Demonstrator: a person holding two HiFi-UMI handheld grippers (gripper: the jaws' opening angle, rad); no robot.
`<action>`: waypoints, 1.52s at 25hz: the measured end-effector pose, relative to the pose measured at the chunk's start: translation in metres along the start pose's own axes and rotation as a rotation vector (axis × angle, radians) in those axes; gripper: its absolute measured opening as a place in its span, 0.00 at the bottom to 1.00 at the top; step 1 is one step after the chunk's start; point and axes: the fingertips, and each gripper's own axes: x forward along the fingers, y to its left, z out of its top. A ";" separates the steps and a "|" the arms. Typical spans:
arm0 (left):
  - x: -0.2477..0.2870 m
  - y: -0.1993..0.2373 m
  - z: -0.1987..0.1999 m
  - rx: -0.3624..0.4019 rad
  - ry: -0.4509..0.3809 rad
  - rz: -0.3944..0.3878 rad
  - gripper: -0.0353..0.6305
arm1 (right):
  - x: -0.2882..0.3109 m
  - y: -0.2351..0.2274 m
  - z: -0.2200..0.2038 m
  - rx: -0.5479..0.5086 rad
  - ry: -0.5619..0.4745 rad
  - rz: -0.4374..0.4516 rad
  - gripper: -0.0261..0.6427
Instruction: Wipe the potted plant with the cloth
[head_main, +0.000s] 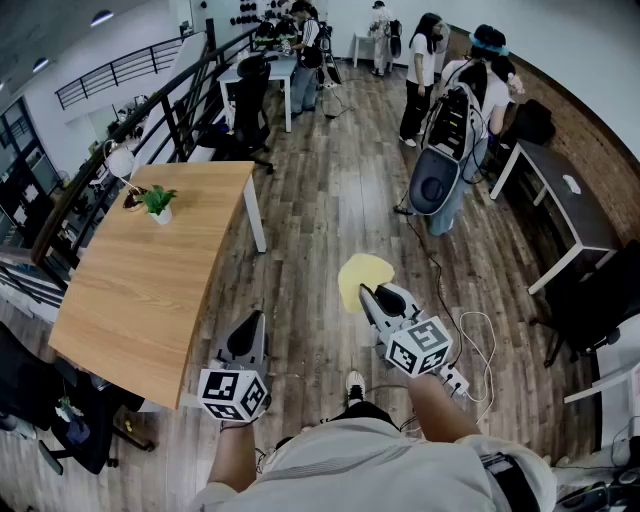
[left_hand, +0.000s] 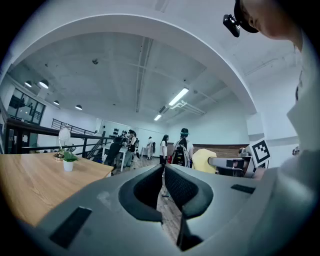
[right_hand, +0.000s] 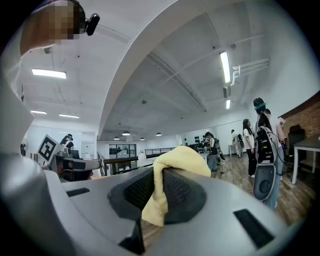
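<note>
The soft yellow cloth (head_main: 362, 275) is pinched in the right gripper (head_main: 368, 292), bulging over its ribbed pads; the left gripper (head_main: 250, 335) is clenched on nothing. The small leafy plant (head_main: 158, 203), its detail too small to read, stands at ten o'clock near the far edge of the smooth wooden table (head_main: 140, 300); open plank floor (head_main: 320, 210) lies ahead; people (head_main: 420, 75) stand around one o'clock.

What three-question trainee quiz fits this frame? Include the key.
1. Which one grips the soft yellow cloth: the left claw or the right claw?
2. True or false: the small green potted plant in a white pot stands on the floor.
3. Fill in: the left claw's jaws are ___, with nothing between them.

Key: 1 right claw. 2 false: it stands on the light wooden table. 3 shut.
</note>
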 end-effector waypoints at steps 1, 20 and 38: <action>0.000 0.000 0.000 -0.001 0.000 0.000 0.09 | 0.000 0.000 -0.001 0.000 0.001 0.001 0.18; 0.004 -0.005 -0.006 -0.012 0.011 -0.002 0.09 | 0.000 -0.004 -0.004 0.002 0.000 0.006 0.18; 0.003 0.016 -0.007 -0.024 0.024 -0.022 0.09 | 0.017 0.009 -0.006 0.012 0.001 0.003 0.18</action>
